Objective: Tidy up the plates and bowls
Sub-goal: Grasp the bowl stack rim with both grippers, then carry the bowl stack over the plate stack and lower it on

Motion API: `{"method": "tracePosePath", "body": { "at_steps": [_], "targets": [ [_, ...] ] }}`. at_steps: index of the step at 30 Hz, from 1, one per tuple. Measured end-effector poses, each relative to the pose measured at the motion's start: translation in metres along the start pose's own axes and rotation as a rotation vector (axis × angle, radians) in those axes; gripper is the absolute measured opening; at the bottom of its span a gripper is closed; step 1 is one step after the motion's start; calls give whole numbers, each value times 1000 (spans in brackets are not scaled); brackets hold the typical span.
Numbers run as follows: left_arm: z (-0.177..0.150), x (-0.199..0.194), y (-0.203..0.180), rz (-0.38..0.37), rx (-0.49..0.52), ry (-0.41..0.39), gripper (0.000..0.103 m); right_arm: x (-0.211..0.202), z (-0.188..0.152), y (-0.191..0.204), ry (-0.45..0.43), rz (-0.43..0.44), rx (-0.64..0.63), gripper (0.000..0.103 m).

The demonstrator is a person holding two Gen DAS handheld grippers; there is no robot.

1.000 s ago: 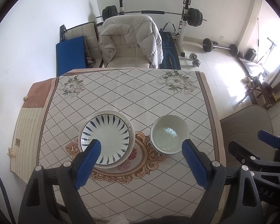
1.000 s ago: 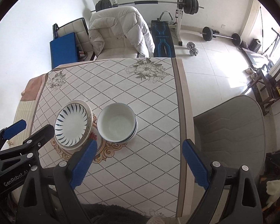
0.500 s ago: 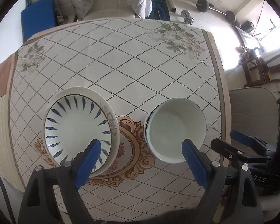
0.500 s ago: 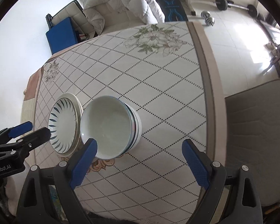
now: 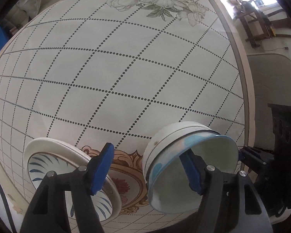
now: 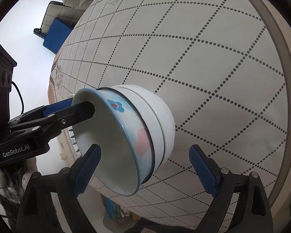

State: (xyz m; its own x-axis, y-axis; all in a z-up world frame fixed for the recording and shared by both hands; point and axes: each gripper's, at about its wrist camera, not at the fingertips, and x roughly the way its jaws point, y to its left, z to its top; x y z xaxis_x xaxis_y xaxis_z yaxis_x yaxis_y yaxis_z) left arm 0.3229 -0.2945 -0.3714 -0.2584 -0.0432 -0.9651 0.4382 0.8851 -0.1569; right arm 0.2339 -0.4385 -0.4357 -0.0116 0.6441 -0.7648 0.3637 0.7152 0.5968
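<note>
A stack of nested bowls (image 5: 170, 139) stands on the patterned tablecloth (image 5: 126, 68); the top bowl has a blue rim and blue and pink flowers (image 6: 155, 116). To its left a blue-petal plate (image 5: 54, 167) lies on a larger white plate. My left gripper (image 5: 146, 170) points steeply down with one finger inside the top bowl and the other outside. Its jaws are closing around the bowl's left wall, and a gap still shows at the outer pad. My right gripper (image 6: 145, 167) is open, straddling the stack's near right side without touching it.
The table's right edge (image 5: 244, 97) runs close beside the bowls, with a grey chair seat (image 5: 271, 77) beyond it. A beige chair and a blue pad (image 6: 54, 29) stand past the far left corner. Bare tablecloth stretches behind the dishes.
Both grippers have dropped from high above the table to the dishes and tilted downward. The left jaws have narrowed, with one finger now inside the top bowl. The right gripper now brackets the stack.
</note>
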Motion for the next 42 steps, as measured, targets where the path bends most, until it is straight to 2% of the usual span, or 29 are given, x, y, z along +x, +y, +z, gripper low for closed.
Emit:
{"method": "tracePosePath", "body": {
  "at_steps": [3,6,13,19,27,35,42],
  "targets": [
    [4,18,-6,-5,34,57,65,13,3,-4,15,19,22,94],
    [4,30,-10,-65,37,95,59,21,6,-5,27,51,43,94],
    [9,35,-14,-176,28,105,59,31,15,-6,33,82,77,83],
    [2,33,-2,-216,19,70,59,42,19,-13,42,77,107,71],
    [-4,31,8,-197,-41,52,59,43,20,-14,34,84,124,68],
    [-5,23,6,-166,-54,49,58,43,16,-18,59,99,141,68],
    [-5,10,4,-159,-63,32,58,36,19,-5,61,106,123,68]
  ]
}}
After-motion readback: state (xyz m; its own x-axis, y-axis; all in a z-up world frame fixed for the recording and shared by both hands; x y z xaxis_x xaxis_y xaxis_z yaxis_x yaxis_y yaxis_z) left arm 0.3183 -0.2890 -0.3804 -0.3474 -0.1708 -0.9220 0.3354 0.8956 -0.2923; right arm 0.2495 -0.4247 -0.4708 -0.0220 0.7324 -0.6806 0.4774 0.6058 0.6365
